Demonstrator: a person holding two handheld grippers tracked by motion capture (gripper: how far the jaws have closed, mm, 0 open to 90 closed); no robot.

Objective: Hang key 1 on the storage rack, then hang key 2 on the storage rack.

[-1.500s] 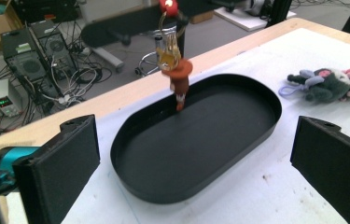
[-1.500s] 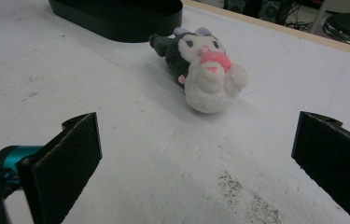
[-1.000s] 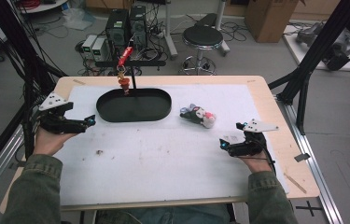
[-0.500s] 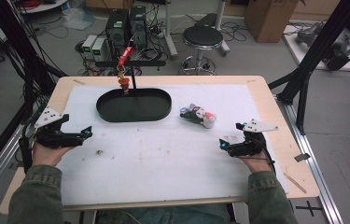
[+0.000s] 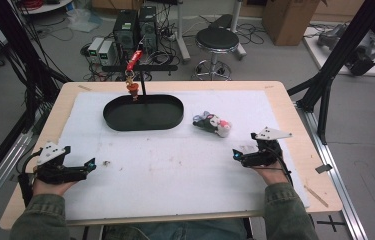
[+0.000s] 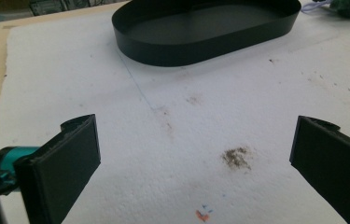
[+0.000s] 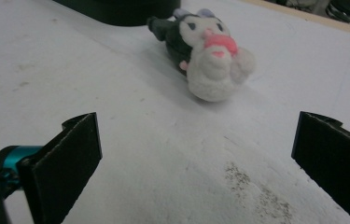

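A black oval tray [image 5: 143, 112] [image 6: 205, 28] lies on the white mat at the back centre, with nothing in it. To its right a small black, white and pink plush toy [image 5: 213, 123] [image 7: 204, 51] lies on its side. My left gripper [image 5: 91, 165] [image 6: 196, 168] rests low at the front left, jaws wide open over bare mat, pointing toward the tray. At the front right my right gripper [image 5: 235, 155] [image 7: 196, 163] is also open and holds nothing; the plush lies a short way ahead of its jaws.
The white mat [image 5: 175, 165] covers most of the wooden table [image 5: 295, 125]. A black post with a red clip [image 5: 135, 61] rises behind the tray. Small dirt marks [image 6: 235, 157] dot the mat. A stool [image 5: 216, 40] and equipment stand on the floor beyond.
My left gripper has drawn back toward the front left edge of the table, away from the tray. The right gripper, plush and tray have stayed put.
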